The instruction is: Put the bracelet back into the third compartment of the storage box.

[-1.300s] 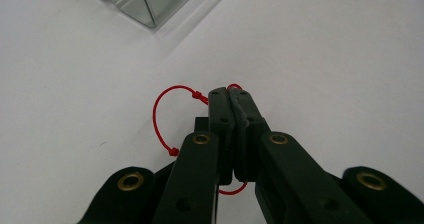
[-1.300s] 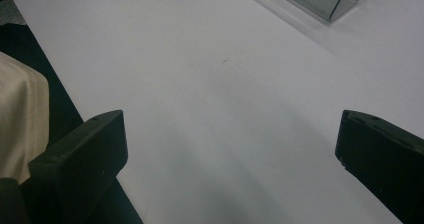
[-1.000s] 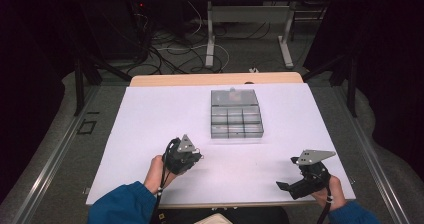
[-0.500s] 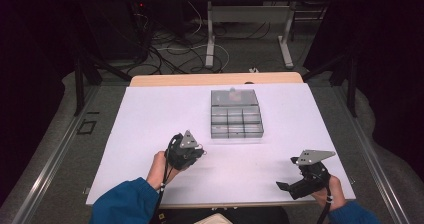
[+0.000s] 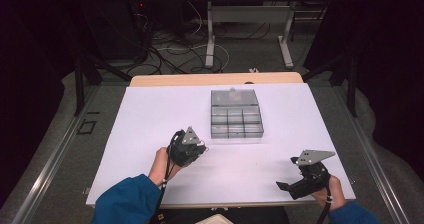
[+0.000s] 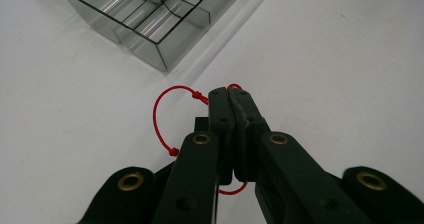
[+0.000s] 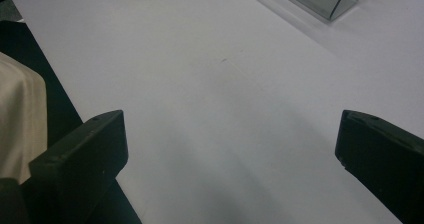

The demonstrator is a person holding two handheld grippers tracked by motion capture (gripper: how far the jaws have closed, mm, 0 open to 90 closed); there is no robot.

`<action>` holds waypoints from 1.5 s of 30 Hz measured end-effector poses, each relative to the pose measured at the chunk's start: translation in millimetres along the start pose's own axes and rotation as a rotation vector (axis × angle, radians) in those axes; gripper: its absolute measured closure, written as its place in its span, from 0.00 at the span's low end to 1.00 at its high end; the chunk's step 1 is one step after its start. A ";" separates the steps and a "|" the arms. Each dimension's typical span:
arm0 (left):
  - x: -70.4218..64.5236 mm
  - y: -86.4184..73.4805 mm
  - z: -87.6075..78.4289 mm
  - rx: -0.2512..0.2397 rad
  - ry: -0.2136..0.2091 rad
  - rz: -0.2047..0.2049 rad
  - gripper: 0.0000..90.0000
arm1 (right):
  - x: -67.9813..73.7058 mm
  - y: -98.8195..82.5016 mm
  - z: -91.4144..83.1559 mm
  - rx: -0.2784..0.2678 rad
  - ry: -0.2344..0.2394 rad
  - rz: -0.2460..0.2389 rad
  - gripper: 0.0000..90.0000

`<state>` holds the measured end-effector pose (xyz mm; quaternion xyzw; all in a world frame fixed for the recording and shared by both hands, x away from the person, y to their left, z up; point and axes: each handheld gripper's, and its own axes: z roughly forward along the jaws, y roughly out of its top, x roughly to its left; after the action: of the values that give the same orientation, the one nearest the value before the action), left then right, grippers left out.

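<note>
1. Room lies open on the white surface (image 5: 150, 134) around both tools.
2. Left tool (image 6: 231, 95) is clamped on a red cord loop (image 6: 156, 119), just short of the clear divided box (image 6: 150, 19).
3. Right tool (image 7: 230, 149) gapes empty near the front edge, well apart from the box.

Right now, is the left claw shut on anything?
Shut on a red cord loop: in the left gripper view the left claw has its jaws pressed together, with the cord curling out on either side.
</note>
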<state>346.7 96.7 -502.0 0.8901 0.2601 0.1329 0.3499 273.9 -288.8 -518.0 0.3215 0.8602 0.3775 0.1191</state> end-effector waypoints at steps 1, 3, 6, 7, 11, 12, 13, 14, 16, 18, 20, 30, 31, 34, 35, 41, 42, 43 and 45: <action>0.2 0.9 0.9 -0.005 0.003 0.002 0.99 | 0.1 -0.2 0.3 -0.002 -0.002 0.000 0.00; 0.3 3.2 1.8 -0.003 0.000 0.002 1.00 | -0.4 -0.4 0.7 -0.004 -0.004 -0.007 0.00; 0.5 6.6 3.5 -0.012 -0.003 0.003 0.99 | 0.3 -0.5 0.5 -0.001 -0.006 0.001 0.00; 1.4 7.9 3.4 -0.010 0.000 0.014 0.99 | 0.3 -0.5 0.5 -0.001 -0.006 0.001 0.00; 2.0 11.6 6.0 -0.017 -0.004 0.007 0.99 | 0.2 0.1 0.2 0.010 -0.006 -0.005 0.00; 2.0 12.6 6.7 -0.015 -0.004 0.007 1.00 | -0.4 0.0 0.1 0.011 -0.003 -0.012 0.00; 2.1 13.5 7.8 -0.018 -0.003 0.011 0.99 | 0.3 -0.5 0.9 0.000 -0.005 -0.002 0.00; 2.4 14.8 8.1 -0.017 0.003 0.018 1.00 | 0.3 -0.4 1.1 0.001 -0.008 0.003 0.00; 2.9 16.9 9.7 -0.024 0.002 0.017 0.99 | -0.1 -0.3 1.4 0.000 -0.007 -0.005 0.00; 3.4 19.3 10.4 -0.022 -0.004 0.018 0.99 | 0.6 -0.6 1.3 0.010 -0.006 0.004 0.00; 4.2 21.6 11.0 -0.025 -0.006 0.017 0.99 | -0.3 -0.9 1.4 0.000 -0.007 -0.001 0.00; 8.9 33.5 14.2 -0.025 -0.013 0.024 0.99 | -0.9 -1.6 1.9 0.000 -0.008 0.002 0.00; 9.5 34.7 14.8 -0.027 -0.012 0.026 0.99 | -0.8 -1.5 2.0 -0.001 -0.009 0.000 0.00; 10.1 37.8 17.1 -0.025 -0.016 0.036 0.99 | -0.8 -1.4 2.5 -0.008 -0.010 -0.005 0.00; 9.9 38.8 17.6 -0.025 -0.017 0.035 1.00 | -0.4 -1.1 1.7 0.008 -0.006 0.003 0.00; 12.3 46.5 21.3 -0.028 -0.025 0.033 1.00 | 0.0 -1.1 2.8 -0.006 -0.011 0.001 0.00; 13.3 48.6 20.9 -0.023 -0.023 0.042 1.00 | -0.3 -1.0 2.3 0.004 -0.008 0.003 0.00; 14.0 50.3 20.8 -0.026 -0.026 0.045 0.99 | -0.3 -1.0 2.4 0.002 -0.012 0.004 0.00; 14.1 53.6 21.8 -0.036 -0.025 0.034 0.99 | -0.4 -1.1 2.5 -0.003 -0.010 0.002 0.00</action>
<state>387.4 59.2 -479.9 0.8895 0.2384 0.1324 0.3667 274.8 -288.2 -520.6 0.3238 0.8588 0.3773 0.1235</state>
